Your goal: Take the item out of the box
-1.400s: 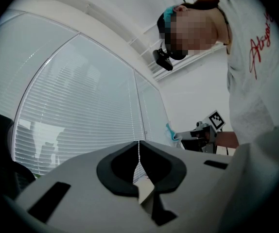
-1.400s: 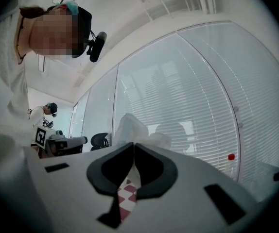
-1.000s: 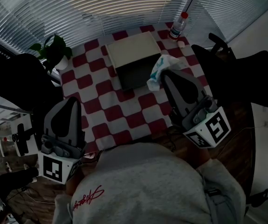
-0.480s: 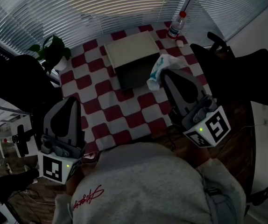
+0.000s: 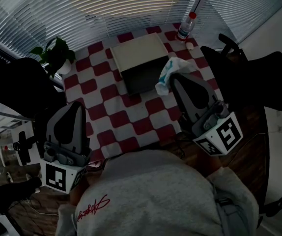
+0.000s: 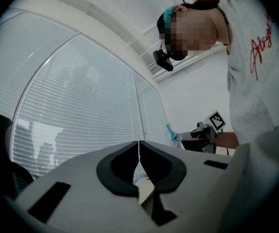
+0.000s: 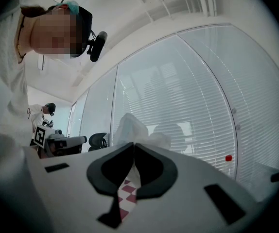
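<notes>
Table point(image 5: 131, 118) unchanged; right claw point(image 5: 174, 80) grips packet point(image 5: 166, 75)

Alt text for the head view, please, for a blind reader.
The right gripper grips a crumpled white-and-teal item beside an open box on a red-checked table. The left gripper hangs shut and empty at the table's near left edge.

Closed blinds point(image 5: 106, 9) back a checkered table point(image 5: 126, 118), a dark chair point(image 5: 259, 77) beside it.
</notes>
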`<action>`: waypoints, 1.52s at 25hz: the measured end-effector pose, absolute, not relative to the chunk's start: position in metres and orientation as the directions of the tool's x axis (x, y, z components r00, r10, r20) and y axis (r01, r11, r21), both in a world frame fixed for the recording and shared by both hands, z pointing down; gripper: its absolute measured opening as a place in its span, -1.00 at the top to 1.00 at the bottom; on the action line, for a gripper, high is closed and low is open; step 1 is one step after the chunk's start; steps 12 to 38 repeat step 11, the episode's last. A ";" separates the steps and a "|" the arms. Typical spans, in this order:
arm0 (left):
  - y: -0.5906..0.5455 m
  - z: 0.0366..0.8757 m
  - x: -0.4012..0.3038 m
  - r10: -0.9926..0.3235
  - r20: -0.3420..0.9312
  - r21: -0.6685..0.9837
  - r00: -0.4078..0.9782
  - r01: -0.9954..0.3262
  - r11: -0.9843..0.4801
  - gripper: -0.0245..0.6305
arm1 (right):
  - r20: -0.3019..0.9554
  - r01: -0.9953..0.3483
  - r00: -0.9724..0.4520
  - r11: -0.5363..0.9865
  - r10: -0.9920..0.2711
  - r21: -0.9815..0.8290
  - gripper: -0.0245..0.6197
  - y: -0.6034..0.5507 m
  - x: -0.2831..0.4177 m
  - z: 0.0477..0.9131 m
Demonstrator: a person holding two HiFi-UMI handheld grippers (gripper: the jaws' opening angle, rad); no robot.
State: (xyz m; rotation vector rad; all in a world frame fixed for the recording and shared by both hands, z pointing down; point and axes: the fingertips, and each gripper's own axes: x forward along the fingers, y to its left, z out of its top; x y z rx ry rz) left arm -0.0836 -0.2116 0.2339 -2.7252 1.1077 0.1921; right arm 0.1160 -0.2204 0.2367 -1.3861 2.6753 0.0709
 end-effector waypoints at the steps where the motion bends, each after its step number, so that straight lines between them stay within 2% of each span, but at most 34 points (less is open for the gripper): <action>1: -0.212 0.234 -0.084 -0.676 -0.194 -0.132 0.711 -0.702 -0.700 0.87 | -0.135 -0.816 -0.570 0.577 -0.810 -0.016 0.86 -0.220 0.116 0.237; 38: -0.210 0.234 -0.082 -0.676 -0.192 -0.132 0.711 -0.702 -0.700 0.87 | -0.139 -0.817 -0.570 0.577 -0.810 -0.012 0.86 -0.219 0.118 0.237</action>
